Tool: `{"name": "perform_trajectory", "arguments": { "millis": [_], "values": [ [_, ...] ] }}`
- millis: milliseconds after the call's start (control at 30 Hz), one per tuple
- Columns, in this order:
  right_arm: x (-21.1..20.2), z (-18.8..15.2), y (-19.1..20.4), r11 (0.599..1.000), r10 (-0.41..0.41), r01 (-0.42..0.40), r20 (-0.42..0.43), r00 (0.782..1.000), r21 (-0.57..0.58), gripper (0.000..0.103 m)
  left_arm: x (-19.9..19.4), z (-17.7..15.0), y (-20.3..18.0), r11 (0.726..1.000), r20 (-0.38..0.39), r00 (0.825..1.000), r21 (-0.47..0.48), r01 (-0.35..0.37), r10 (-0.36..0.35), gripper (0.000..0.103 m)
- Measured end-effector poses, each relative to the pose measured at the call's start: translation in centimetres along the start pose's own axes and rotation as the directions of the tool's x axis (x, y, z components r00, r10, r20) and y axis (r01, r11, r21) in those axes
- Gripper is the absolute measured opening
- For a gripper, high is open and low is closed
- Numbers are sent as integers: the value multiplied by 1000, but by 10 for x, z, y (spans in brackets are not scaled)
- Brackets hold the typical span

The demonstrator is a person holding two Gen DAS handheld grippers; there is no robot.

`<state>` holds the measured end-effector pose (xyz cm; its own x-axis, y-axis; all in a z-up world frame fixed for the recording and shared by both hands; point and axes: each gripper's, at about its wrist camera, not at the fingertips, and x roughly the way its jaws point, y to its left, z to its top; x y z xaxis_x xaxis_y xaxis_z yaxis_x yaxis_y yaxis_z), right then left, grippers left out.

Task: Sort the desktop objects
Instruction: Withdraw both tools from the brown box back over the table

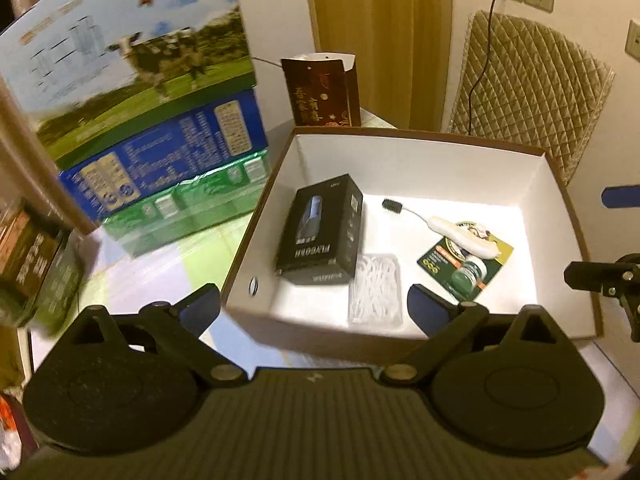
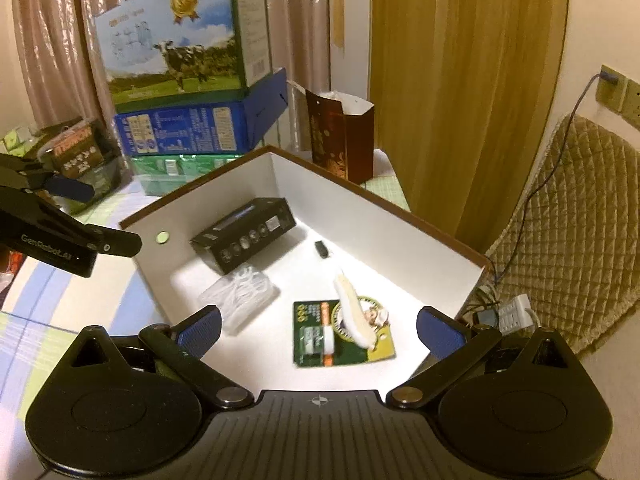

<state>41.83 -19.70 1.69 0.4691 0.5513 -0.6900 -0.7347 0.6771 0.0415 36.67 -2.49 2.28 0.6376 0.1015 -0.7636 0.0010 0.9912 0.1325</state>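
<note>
Both sets of tongs stand wide apart with nothing in them: the left tongs [image 1: 314, 310] low in its frame, the right tongs [image 2: 318, 328] likewise. Mid-frame, the white box [image 1: 416, 152] holds a black carton [image 1: 320, 232], a clear floss case [image 1: 374, 288], a battery card [image 1: 464, 264] and a white brush [image 1: 436, 226] across the card.

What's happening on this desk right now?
A person is sorting desk items with two handheld grippers. The left gripper and right gripper are both open and empty above a white-lined box. Inside lie a black carton, a clear case, a white brush and a battery card.
</note>
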Motion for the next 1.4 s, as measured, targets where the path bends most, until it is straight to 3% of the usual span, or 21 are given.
{"name": "perform_trajectory", "arguments": {
  "millis": [533, 867, 1400],
  "values": [
    [-50, -50, 52, 1000, 15, -15, -16, 1000, 10, 101, -58, -91, 7, 999, -39, 999, -38, -7, 6, 98],
    [-59, -93, 79, 998, 42, -38, -94, 995, 44, 101, -66, -144, 6, 998, -95, 995, -58, -20, 14, 98],
    [-42, -135, 123, 994, 110, -105, -222, 969, 38, 101, -66, -226, 13, 995, -251, 968, -98, -16, -9, 98]
  ]
}}
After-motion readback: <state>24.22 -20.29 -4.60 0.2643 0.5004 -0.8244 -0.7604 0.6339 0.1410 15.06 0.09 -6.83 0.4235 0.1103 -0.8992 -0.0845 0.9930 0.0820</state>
